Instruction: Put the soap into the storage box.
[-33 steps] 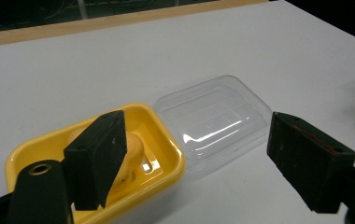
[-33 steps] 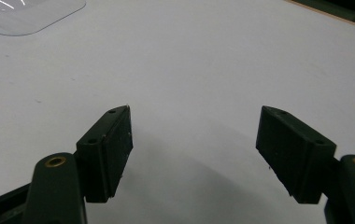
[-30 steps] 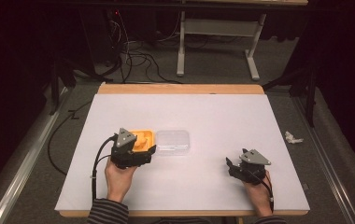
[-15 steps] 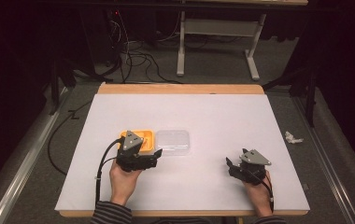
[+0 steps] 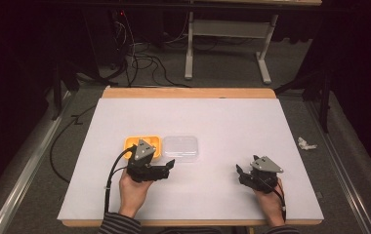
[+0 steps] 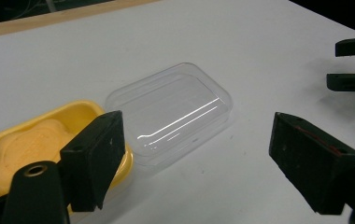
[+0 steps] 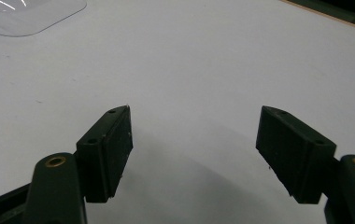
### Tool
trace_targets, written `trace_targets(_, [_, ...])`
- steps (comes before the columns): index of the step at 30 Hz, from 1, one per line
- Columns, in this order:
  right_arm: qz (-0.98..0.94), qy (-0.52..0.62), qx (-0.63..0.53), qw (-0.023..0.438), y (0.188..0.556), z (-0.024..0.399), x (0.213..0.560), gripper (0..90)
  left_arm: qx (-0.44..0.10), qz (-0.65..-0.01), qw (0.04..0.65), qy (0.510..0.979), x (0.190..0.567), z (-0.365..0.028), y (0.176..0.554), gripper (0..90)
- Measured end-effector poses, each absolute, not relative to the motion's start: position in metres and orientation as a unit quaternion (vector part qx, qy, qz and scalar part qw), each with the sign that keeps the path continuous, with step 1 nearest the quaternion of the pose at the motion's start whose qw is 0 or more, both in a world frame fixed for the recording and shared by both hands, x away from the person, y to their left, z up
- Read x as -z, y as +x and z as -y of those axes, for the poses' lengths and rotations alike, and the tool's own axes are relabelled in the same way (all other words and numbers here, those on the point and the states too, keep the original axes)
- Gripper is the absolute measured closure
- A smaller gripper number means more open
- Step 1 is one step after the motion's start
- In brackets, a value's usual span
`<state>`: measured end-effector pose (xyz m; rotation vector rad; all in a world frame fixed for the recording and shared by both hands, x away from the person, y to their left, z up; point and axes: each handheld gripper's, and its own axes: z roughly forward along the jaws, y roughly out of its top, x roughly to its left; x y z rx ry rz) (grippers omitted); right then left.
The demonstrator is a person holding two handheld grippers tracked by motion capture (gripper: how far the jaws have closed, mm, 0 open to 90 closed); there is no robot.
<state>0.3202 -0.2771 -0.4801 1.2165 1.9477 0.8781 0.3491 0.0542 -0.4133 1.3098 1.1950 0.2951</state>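
**Left gripper poised at the clear lid, right one idle**

In the high view, a little left of centre, a yellow tray (image 5: 134, 143) lies on the white table (image 5: 222, 117) with a clear plastic lid (image 5: 179, 147) touching its right edge. The left gripper view puts the lid (image 6: 171, 112) in the middle of the frame, flat on the table, and the tray (image 6: 49, 135) at the lower left with a pale, lobed yellow piece (image 6: 26, 149) lying in it, perhaps a sponge or a cake.

The work in hand looks like picking up the lid to close the tray. The main risk I see is the lid itself: it is thin, glossy and lies flat, so the jaws could skate over its rim or push it across the table instead of catching it. Squeezing hard could buckle it. Since it touches the tray, a nudge to one could shift the other, and the near jaw already sits close over the tray's corner.

The left gripper (image 5: 166, 165), in the lower left part of the high view, points toward the frame's right, held low from below by the person's left hand (image 5: 132, 190); its jaws stand wide apart and hold nothing, just short of the lid. The right gripper (image 5: 240, 171) rests in the lower right, well apart from both things, aimed toward the left of the frame; its own view shows its jaws spread wide over bare table, with a lid corner (image 7: 31, 14) at the upper left.
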Motion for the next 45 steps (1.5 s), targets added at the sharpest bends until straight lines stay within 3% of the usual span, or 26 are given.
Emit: trace_targets(45, [-0.748, 0.465, -0.334, 0.337, 0.32, 0.276, 0.48, 27.7, -0.11, -0.525, 0.622, 0.57, 0.433, -0.048, 0.332, 19.2])
